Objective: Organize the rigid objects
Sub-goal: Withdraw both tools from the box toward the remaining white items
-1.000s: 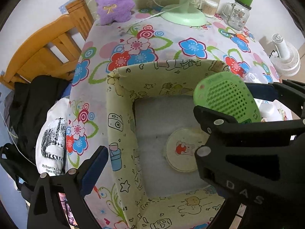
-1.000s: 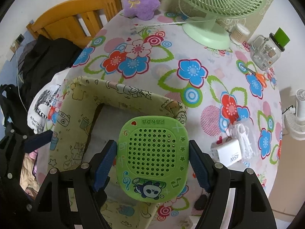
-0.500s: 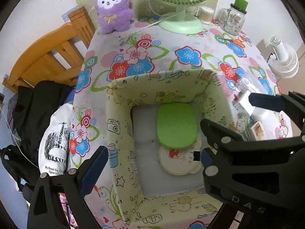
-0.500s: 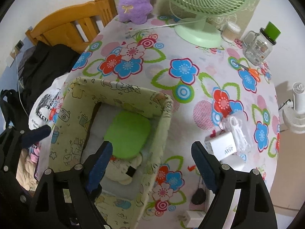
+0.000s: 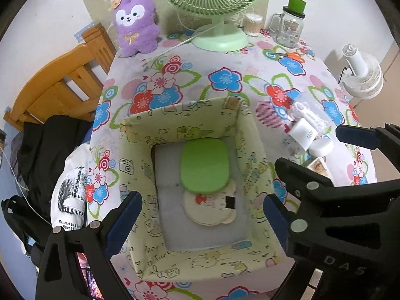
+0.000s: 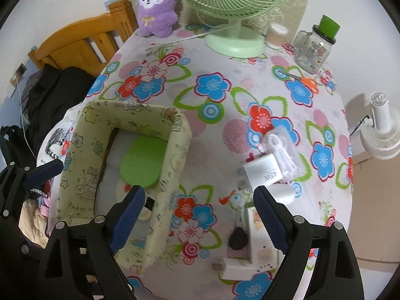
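Note:
A green panda speaker (image 5: 205, 165) lies face down inside the yellow fabric box (image 5: 135, 150), resting partly on a cream round item (image 5: 212, 207). My left gripper (image 5: 201, 215) hangs open above the box with nothing between its fingers. In the right wrist view the speaker (image 6: 143, 161) shows behind the box's right wall (image 6: 175, 155). My right gripper (image 6: 197, 195) is empty and its jaws are opening, straddling that wall and the tablecloth. A white charger (image 6: 262, 172), a bagged white cable (image 6: 280, 147) and a white round item (image 6: 282, 192) lie on the cloth to the right.
At the back of the flowered table stand a green fan (image 5: 220, 40), a purple plush (image 5: 136, 30) and a glass jar (image 5: 290, 27). Orange scissors (image 6: 307, 80) lie nearby. A small carton (image 6: 260, 237) sits at the front. A wooden chair (image 5: 62, 82) with dark clothes stands left.
The right gripper held the green speaker over the box, then let it go; it now lies face down inside. Both grippers have drawn back and up, the right one opening wider.

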`<act>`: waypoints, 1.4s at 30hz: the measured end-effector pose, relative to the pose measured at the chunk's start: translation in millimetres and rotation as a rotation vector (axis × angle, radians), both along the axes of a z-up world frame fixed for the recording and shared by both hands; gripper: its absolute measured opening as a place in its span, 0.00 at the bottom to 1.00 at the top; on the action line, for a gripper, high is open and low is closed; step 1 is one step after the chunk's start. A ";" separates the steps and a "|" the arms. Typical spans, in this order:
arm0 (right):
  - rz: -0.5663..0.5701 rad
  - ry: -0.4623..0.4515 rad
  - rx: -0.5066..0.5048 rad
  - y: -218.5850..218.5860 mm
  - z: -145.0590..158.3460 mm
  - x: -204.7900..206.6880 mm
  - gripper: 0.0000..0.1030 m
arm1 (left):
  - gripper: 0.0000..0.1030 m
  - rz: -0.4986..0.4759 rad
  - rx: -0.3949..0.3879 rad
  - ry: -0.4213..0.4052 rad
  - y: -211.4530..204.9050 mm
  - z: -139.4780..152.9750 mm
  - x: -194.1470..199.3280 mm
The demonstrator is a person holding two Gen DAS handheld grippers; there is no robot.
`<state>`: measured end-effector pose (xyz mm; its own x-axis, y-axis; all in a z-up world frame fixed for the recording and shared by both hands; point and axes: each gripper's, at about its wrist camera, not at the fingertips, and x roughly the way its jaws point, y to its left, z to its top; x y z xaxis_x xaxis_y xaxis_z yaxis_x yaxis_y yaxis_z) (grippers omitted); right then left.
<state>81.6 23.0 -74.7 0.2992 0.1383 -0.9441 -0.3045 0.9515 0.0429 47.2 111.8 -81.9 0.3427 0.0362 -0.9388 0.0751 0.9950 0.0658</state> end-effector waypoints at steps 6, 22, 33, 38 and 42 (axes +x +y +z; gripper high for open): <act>-0.008 -0.010 0.003 -16.7 9.1 -7.3 0.88 | 0.96 -0.008 0.004 -0.012 -15.8 6.6 -4.8; -0.037 -0.040 -0.006 -57.3 26.9 -19.0 0.88 | 0.96 -0.033 0.010 -0.037 -56.1 20.0 -10.9; -0.060 -0.062 -0.008 -89.9 36.9 -24.1 0.88 | 0.96 -0.051 0.007 -0.050 -84.4 27.3 -10.5; -0.060 -0.072 -0.010 -103.3 40.4 -25.7 0.88 | 0.96 -0.052 0.005 -0.055 -95.1 29.6 -10.8; -0.057 -0.081 -0.015 -114.4 42.6 -27.2 0.88 | 0.96 -0.052 0.002 -0.056 -104.3 30.2 -10.6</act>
<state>54.3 -91.4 -32.2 0.3817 0.1047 -0.9183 -0.2513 0.9679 0.0058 36.6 7.6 -51.7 0.3960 0.0188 -0.9181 0.1225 0.9898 0.0731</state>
